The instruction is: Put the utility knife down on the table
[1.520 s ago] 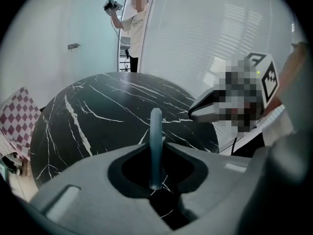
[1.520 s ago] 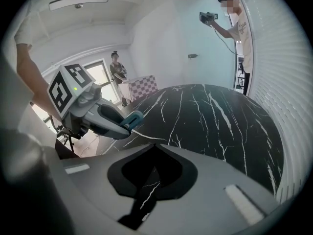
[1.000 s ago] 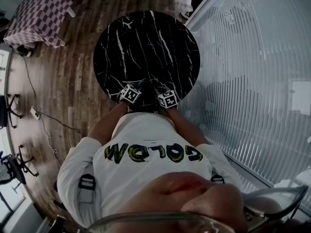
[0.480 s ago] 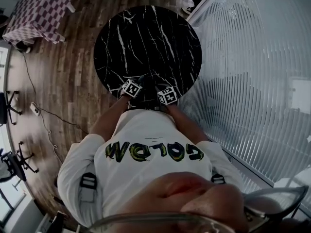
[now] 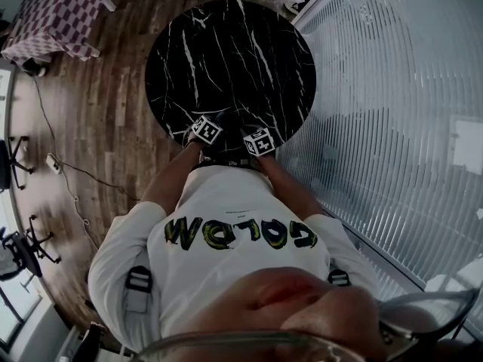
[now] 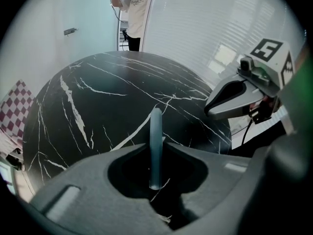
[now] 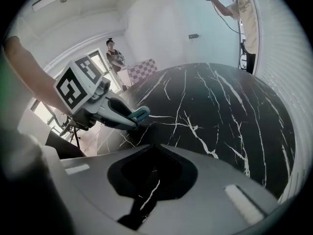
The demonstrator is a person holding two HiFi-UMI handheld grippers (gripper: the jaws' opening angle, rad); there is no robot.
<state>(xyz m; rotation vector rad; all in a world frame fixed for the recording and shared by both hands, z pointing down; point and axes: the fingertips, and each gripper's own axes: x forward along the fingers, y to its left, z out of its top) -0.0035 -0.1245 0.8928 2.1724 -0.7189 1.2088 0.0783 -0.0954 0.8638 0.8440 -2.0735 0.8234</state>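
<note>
A slim teal utility knife (image 6: 155, 131) stands edge-on between the jaws of my left gripper (image 6: 156, 145), which is shut on it above the near part of the round black marble table (image 6: 98, 106). From the right gripper view, the knife's teal tip (image 7: 139, 114) pokes out of the left gripper (image 7: 105, 106) just over the table's edge. My right gripper (image 7: 155, 147) hangs beside it with its jaws together and nothing in them. In the head view both marker cubes, left (image 5: 204, 129) and right (image 5: 258, 142), sit at the table's near rim (image 5: 170, 127).
A glass wall with blinds (image 5: 392, 127) runs close along the table's right side. A checkered-cloth table (image 5: 53, 17) stands at far left on the wooden floor, with cables (image 5: 60, 172) nearby. One person (image 6: 134, 9) stands beyond the table, and another (image 7: 115, 55) by the window.
Both grippers stay at the table's near edge, close together. Only the head view has shifted a little, so the table sits slightly higher in the picture.
</note>
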